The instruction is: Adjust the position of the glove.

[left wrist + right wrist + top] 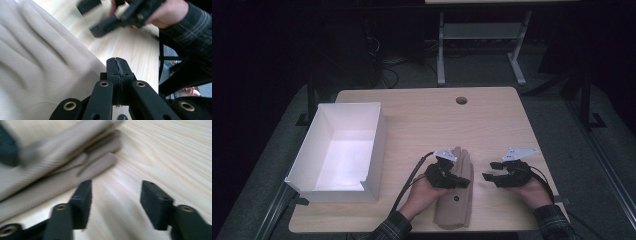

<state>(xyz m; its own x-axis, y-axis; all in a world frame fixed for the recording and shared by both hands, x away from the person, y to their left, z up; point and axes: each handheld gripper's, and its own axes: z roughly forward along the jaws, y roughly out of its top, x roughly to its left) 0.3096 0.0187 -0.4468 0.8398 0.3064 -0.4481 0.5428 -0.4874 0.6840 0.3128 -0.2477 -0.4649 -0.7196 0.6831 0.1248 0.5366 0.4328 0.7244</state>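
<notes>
A beige glove lies flat near the table's front edge, fingers pointing away from the person. My left gripper rests over the glove's palm, its jaws pressed together with nothing seen between them. In the left gripper view the shut jaws sit beside the wrinkled glove fabric. My right gripper hovers just right of the glove, jaws apart and pointing left toward it. In the right gripper view the open jaws frame bare wood, with the glove's fingers to the upper left.
A white open box stands on the left part of the wooden table. A round cable hole sits near the far edge. A metal table frame stands on the floor behind.
</notes>
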